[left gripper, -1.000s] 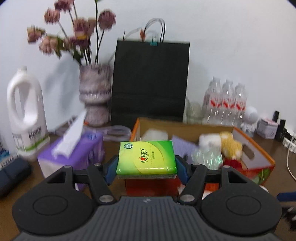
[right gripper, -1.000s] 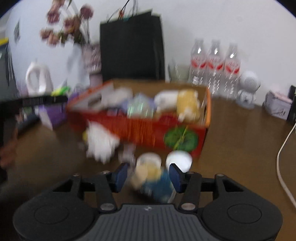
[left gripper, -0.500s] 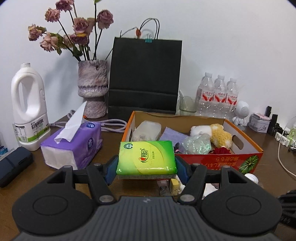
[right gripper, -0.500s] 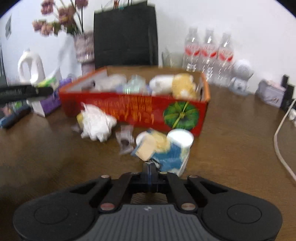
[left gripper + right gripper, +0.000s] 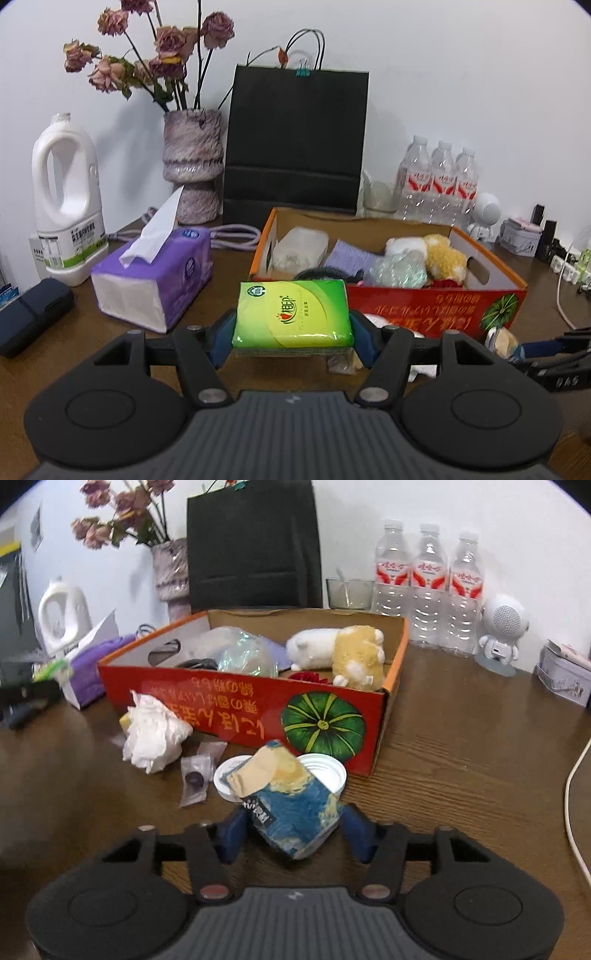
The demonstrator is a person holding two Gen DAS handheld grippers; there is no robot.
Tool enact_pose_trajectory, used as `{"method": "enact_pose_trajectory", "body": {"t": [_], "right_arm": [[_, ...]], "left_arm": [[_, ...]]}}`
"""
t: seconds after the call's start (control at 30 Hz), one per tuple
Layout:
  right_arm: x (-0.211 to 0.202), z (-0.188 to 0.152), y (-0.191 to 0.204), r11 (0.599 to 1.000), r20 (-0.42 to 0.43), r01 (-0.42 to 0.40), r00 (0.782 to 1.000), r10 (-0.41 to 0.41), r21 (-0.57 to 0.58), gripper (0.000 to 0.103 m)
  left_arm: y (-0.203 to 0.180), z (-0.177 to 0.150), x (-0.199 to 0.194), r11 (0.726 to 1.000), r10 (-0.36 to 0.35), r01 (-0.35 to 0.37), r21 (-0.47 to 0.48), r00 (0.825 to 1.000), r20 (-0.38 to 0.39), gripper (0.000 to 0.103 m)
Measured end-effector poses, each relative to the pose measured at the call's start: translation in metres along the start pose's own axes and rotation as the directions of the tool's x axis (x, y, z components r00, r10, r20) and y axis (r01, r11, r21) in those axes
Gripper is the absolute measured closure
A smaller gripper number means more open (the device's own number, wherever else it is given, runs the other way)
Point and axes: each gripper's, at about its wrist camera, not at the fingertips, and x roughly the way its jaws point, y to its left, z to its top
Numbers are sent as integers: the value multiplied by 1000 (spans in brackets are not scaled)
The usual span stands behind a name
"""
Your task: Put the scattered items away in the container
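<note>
My left gripper (image 5: 291,341) is shut on a green tissue pack (image 5: 291,314), held above the table in front of the red and orange cardboard box (image 5: 428,310). The box (image 5: 258,709) holds a plush toy (image 5: 343,653), a clear bag and other items. My right gripper (image 5: 293,825) stands around a blue and yellow sock bundle (image 5: 291,805) with its fingers spread; whether the pads touch it I cannot tell. Before the box lie a crumpled white tissue (image 5: 153,734), a small clear packet (image 5: 195,775) and two white lids (image 5: 325,771).
A purple tissue box (image 5: 155,273), a white jug (image 5: 66,199), a vase of dried roses (image 5: 192,166) and a black paper bag (image 5: 295,144) stand left and behind. Water bottles (image 5: 428,587), a white robot figure (image 5: 502,635) and a white cable (image 5: 576,805) are at the right.
The right gripper was shut and empty half a second ago; now its fingers are spread around the sock bundle, closer to it. The left gripper has drawn back and risen slightly with the green pack.
</note>
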Motion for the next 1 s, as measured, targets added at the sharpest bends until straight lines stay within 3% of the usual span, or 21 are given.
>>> {"method": "enact_pose_trajectory", "body": {"t": [0.13,0.33,0.5,0.6,0.7,0.77,0.83,0.93,1.0], "right_arm": [[-8,-6,9,1000,13,26,1000,-26,-1,81],[-59,4,25,997,108,10,994,-19,80,81],[-85,54,12,981,188,-24,982,-13,195,81],[-69,93,4,979,143,18,989,-48,205,80],[-21,131,-1,979,-20,163,987,-162,122,79],[14,147,5,970,-135,245,961,-243,0,78],[46,156,18,941,-222,299,918,-329,-156,78],[84,153,50,842,-285,333,834,-473,-424,76],[104,152,60,810,-327,309,798,-505,-498,78]], "left_arm": [[2,-3,4,1000,0,0,-7,1000,-17,38],[1,4,-2,1000,-23,23,-6,1000,10,38],[1,48,14,997,-76,76,7,996,42,38],[-2,80,41,997,-81,81,0,997,8,38],[-12,101,81,994,-94,99,41,990,-106,38],[-18,105,108,992,-84,98,73,980,-181,38],[-26,104,133,988,-40,76,135,967,-250,38],[-36,95,157,971,6,73,228,945,-326,38],[-38,88,162,966,12,81,247,935,-355,37]]}}
